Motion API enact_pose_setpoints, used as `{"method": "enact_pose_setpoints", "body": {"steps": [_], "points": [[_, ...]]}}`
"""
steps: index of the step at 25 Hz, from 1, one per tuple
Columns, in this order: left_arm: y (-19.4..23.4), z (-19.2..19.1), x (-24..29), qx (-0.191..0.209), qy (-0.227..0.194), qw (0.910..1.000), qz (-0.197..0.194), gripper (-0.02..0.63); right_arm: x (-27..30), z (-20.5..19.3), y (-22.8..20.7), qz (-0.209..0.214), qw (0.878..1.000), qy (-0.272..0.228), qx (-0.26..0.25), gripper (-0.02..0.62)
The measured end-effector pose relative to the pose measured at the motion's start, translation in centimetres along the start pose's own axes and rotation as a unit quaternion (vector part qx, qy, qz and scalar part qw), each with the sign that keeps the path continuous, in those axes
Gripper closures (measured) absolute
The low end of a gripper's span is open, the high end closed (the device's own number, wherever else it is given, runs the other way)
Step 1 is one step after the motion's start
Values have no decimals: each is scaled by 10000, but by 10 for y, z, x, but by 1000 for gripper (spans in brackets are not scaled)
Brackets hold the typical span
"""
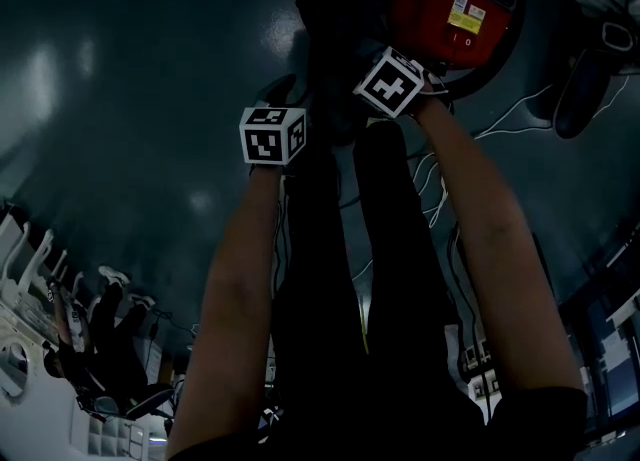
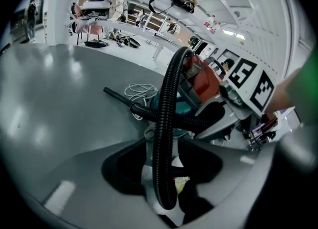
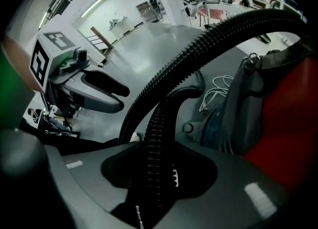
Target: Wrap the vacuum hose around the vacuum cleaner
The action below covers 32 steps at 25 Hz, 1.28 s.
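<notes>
The red vacuum cleaner [image 1: 455, 4] stands on the dark floor ahead of me. Its black ribbed hose [image 2: 166, 118] rises from the teal and red body [image 2: 201, 81] and runs down between the jaws of my left gripper [image 2: 164, 186], which press on it near my camera. The same hose [image 3: 198, 54] arcs overhead in the right gripper view and drops between the jaws of my right gripper [image 3: 155, 183], also shut on it. The two grippers hang close together beside the cleaner, each seeing the other: the right one [image 2: 233, 109] and the left one [image 3: 97, 91].
A coil of white cable [image 2: 139, 91] lies on the grey floor behind the cleaner, beside a black wand [image 2: 117, 95]. More white cable [image 1: 520, 109] and a dark object [image 1: 585, 84] lie right of the cleaner. My legs [image 1: 370, 279] fill the lower middle.
</notes>
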<state>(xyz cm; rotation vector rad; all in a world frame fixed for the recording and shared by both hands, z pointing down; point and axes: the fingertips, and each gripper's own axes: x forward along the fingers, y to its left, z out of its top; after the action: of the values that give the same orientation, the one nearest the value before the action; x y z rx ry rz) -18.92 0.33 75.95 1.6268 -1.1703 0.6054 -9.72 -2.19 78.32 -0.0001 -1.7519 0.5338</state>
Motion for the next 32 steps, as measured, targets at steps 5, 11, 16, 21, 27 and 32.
{"method": "enact_pose_setpoints", "body": {"steps": [5,11,16,21,27,32], "points": [[-12,15,-6,102,-38,9999,18,402,-19,10,1,94,9991,-319,254,422],[-28,31,-11,266,-25,9996,12,402,-46,13,1,195,9974,-505,468,422],[-46,46,-16,435,21,9990,-25,404,-68,17,-2,346,9920,-777,932,420],[-65,60,-19,707,65,9974,-132,417,-84,33,4,544,9818,-1158,1400,419],[-74,76,-17,717,71,9969,-330,415,-103,40,-9,590,9737,-1474,1635,419],[-77,96,-19,763,-86,9967,-280,404,-124,50,-20,641,9628,-1811,1900,417]]}}
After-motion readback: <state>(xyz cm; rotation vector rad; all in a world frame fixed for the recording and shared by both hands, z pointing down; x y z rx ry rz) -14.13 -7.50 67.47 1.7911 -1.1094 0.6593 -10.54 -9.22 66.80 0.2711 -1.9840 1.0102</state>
